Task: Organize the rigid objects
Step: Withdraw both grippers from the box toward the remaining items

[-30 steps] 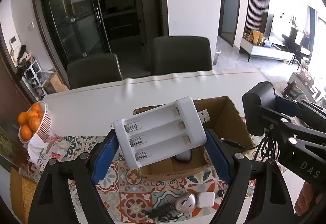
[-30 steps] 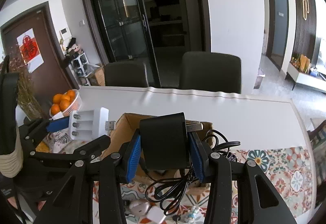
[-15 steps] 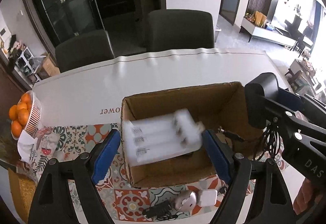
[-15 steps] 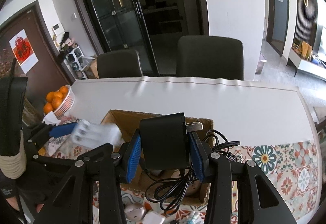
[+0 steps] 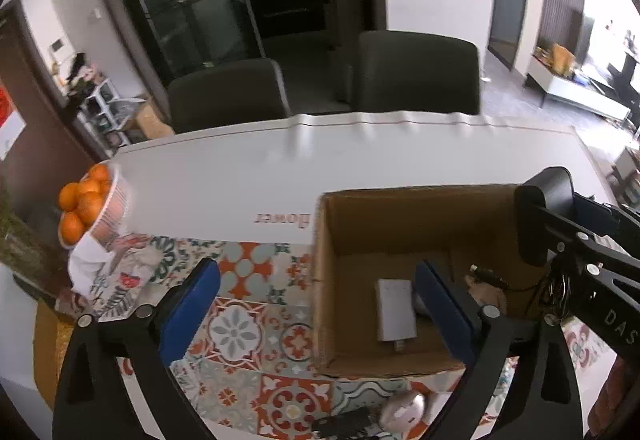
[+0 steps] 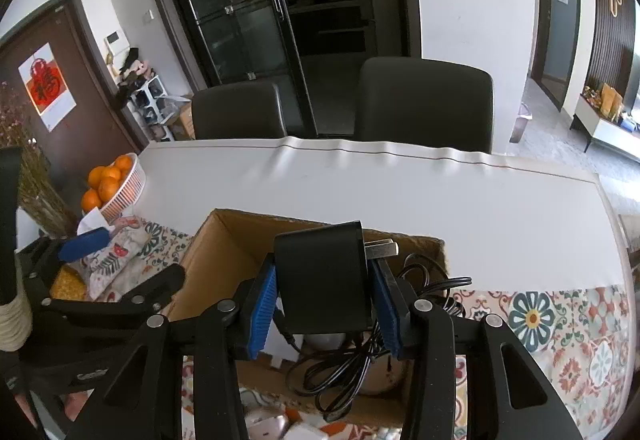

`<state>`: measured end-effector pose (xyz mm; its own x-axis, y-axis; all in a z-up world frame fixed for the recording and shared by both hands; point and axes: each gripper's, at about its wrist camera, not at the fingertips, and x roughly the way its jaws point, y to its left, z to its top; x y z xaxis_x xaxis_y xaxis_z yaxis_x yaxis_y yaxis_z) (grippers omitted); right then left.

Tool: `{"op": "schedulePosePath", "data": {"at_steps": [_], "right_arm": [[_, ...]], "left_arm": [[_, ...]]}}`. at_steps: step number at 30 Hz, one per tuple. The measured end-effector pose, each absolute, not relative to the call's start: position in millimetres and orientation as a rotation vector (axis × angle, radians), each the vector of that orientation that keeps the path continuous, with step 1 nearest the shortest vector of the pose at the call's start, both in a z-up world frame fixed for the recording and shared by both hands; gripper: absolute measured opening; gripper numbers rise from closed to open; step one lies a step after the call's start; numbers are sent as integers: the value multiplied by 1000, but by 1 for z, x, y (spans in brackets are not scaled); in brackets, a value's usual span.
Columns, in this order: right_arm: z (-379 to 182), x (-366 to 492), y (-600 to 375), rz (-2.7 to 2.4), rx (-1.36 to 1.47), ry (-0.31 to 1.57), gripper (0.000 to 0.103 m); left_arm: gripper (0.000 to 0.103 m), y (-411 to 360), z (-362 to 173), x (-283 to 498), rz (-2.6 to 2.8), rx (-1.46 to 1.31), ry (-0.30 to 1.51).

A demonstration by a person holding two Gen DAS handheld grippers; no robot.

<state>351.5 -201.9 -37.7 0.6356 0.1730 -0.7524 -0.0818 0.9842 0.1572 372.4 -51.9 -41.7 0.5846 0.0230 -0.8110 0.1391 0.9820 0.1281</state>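
Note:
A white battery charger (image 5: 394,310) lies flat on the floor of the open cardboard box (image 5: 324,280). My left gripper (image 5: 320,300) hovers over the box's left wall. Its jaws are opening wide, with nothing between the blue pads (image 5: 192,304). My right gripper (image 6: 323,282) is shut on a black power adapter (image 6: 324,272) above the box (image 6: 224,240), though its jaws are easing open slightly. The adapter's prongs point right, and its black cable (image 6: 340,364) dangles into the box. The left wrist view shows that adapter (image 5: 544,216) at the box's right edge.
A white basket of oranges (image 5: 92,204) stands at the table's left end, beside a patterned cloth pouch (image 5: 116,280). A silver mouse (image 5: 402,410) and a black item lie on the tiled mat (image 5: 248,320) before the box. Two dark chairs (image 6: 424,100) line the far side.
My left gripper let go of the white charger, which dropped into the box, and its jaws spread wide. Both grippers came lower over the box. The right one keeps the adapter.

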Motion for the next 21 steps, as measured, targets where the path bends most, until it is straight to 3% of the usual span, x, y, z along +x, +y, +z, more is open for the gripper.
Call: {"op": "schedulePosePath", "data": {"at_steps": [2,5,21], "right_arm": [[-40,355,-199,137,109,883,56],[-36,352,-193,100,67,853,61],[-15,290,-180,52,50,775,70]], "left_arm": [[100,-45,-41,372,-43,179,935],[100,-36,-38,369,-18,173,923],[101,-19,-29,311,-22,151,860]]}}
